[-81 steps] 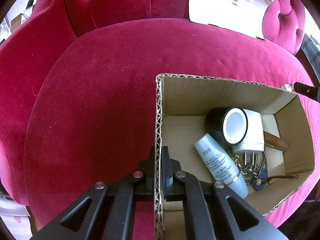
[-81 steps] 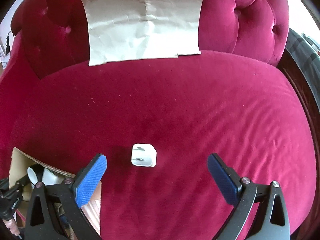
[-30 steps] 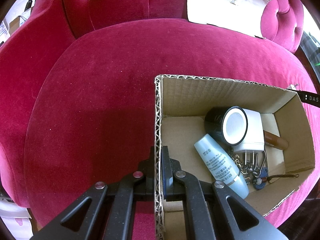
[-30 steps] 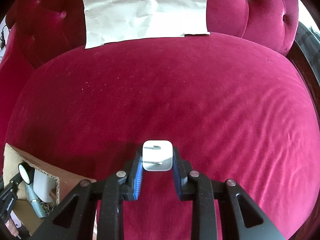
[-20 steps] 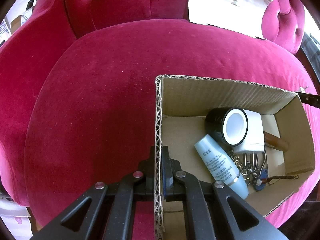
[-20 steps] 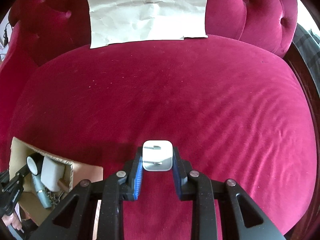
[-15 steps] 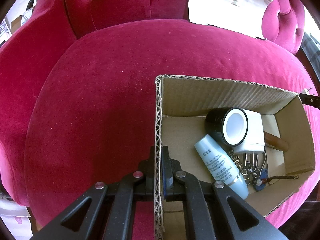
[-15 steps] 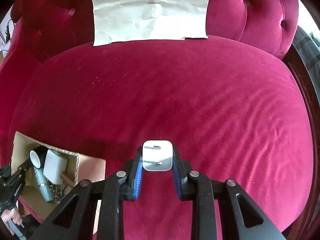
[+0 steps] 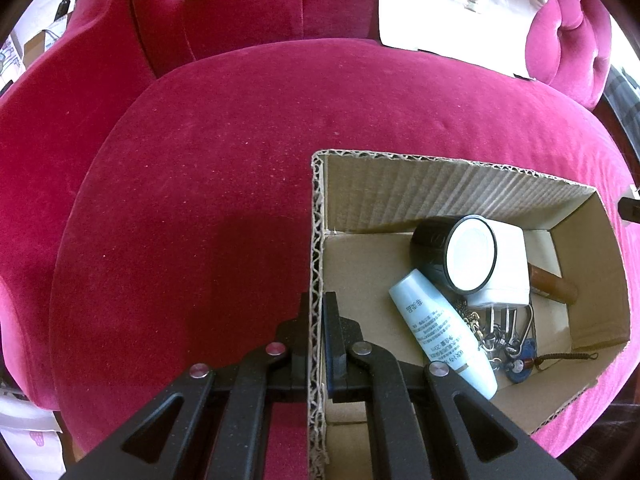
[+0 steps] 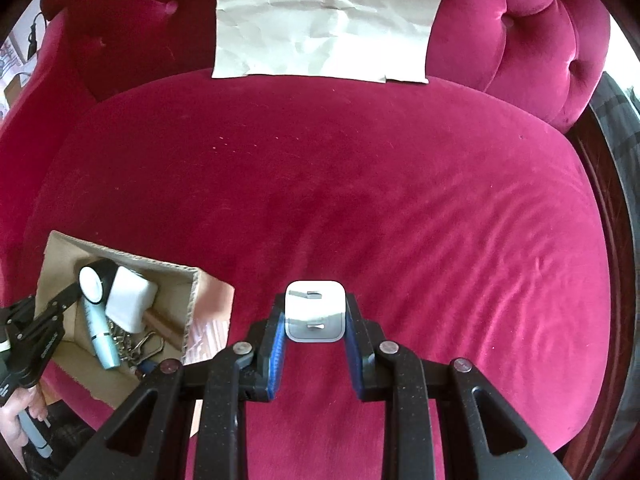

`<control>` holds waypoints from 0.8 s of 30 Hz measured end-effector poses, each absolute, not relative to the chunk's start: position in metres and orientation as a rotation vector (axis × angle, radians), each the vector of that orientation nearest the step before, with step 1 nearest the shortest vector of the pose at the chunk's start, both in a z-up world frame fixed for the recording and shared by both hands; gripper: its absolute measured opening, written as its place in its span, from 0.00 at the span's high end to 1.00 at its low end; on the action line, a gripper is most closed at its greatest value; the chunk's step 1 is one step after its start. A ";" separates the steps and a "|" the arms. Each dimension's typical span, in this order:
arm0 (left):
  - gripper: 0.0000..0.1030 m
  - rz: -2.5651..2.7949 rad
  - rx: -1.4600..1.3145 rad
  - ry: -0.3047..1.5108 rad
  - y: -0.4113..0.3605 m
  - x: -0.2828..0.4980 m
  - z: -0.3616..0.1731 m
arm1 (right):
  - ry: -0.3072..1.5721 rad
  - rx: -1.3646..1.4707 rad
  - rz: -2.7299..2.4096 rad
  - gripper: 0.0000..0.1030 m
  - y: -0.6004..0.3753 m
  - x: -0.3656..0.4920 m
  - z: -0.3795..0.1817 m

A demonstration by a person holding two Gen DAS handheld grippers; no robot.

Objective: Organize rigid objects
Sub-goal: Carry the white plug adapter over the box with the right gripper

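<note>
I saw a magenta velvet sofa seat (image 10: 400, 208), its pile ruffled toward the right edge. A cardboard box (image 9: 440, 196) sat directly on the seat near its front edge, left of the middle in the right wrist view. A creased sheet of paper (image 10: 324, 20) leaned on the tufted backrest (image 10: 532, 32), its lower edge meeting the seat's back edge.

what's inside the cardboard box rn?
In the cardboard box: black jar, white charger, pale blue tube, keys, brown stick. Anything beneath them is covered.
</note>
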State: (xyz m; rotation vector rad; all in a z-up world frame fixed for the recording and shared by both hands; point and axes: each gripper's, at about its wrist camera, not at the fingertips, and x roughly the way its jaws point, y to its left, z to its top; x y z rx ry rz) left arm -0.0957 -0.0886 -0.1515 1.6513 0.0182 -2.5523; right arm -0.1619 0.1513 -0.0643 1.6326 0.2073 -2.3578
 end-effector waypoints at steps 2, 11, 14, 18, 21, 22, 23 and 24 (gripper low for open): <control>0.96 -2.552 1.652 0.022 -0.088 -0.096 -0.152 | 0.212 1.623 -2.358 0.74 0.149 -0.160 -0.060; 0.96 -2.553 1.653 0.027 -0.091 -0.096 -0.152 | 0.233 1.559 -2.351 0.74 0.131 -0.153 -0.040; 0.96 -2.553 1.652 0.027 -0.091 -0.096 -0.152 | 0.248 1.544 -2.347 0.74 0.122 -0.148 -0.036; 0.96 -2.551 1.653 0.031 -0.092 -0.096 -0.151 | 0.257 1.520 -2.327 0.74 0.109 -0.143 -0.034; 0.96 -2.550 1.652 0.034 -0.092 -0.097 -0.151 | 0.259 1.502 -2.309 0.74 0.099 -0.140 -0.034; 0.96 -2.550 1.652 0.035 -0.092 -0.098 -0.151 | 0.263 1.497 -2.303 0.74 0.095 -0.138 -0.033; 0.96 -2.550 1.651 0.035 -0.092 -0.098 -0.151 | 0.266 1.490 -2.297 0.74 0.091 -0.136 -0.034; 0.96 -2.550 1.651 0.034 -0.092 -0.098 -0.151 | 0.270 1.484 -2.290 0.74 0.087 -0.136 -0.034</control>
